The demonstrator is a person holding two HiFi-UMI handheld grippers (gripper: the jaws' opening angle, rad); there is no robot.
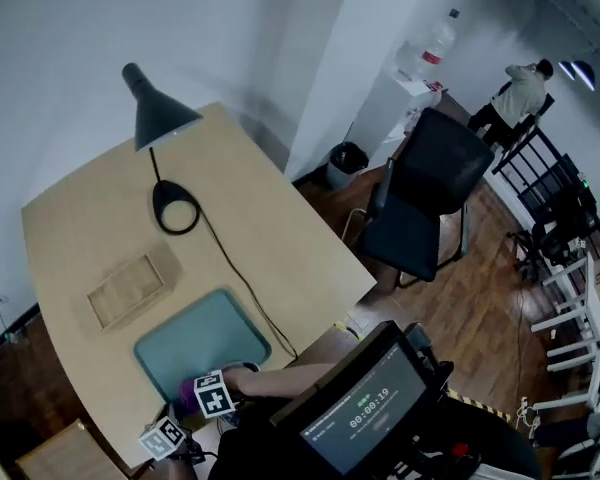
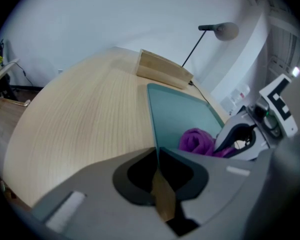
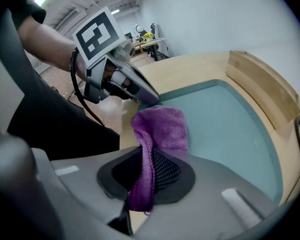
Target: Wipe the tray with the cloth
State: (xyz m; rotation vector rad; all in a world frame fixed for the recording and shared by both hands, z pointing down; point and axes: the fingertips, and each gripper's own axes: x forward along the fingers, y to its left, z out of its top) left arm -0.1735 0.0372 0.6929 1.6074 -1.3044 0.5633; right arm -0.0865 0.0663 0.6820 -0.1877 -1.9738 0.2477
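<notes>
A teal tray point(image 1: 205, 333) lies on the wooden table near its front edge. My left gripper point(image 2: 157, 154) is shut on the tray's near rim, which runs into the seam between its jaws; in the head view the left gripper point(image 1: 168, 423) sits at the tray's near corner. My right gripper point(image 3: 150, 159) is shut on a purple cloth point(image 3: 162, 129), which hangs from its jaws onto the tray point(image 3: 230, 129) at its near end. In the left gripper view the cloth point(image 2: 196, 140) rests on the tray point(image 2: 180, 114) under the right gripper point(image 2: 235, 139).
A shallow wooden box point(image 1: 130, 288) lies just beyond the tray. A black desk lamp point(image 1: 158, 118) stands farther back, its cable point(image 1: 250, 288) running along the tray's right side. An office chair point(image 1: 425, 203) stands past the table's right edge.
</notes>
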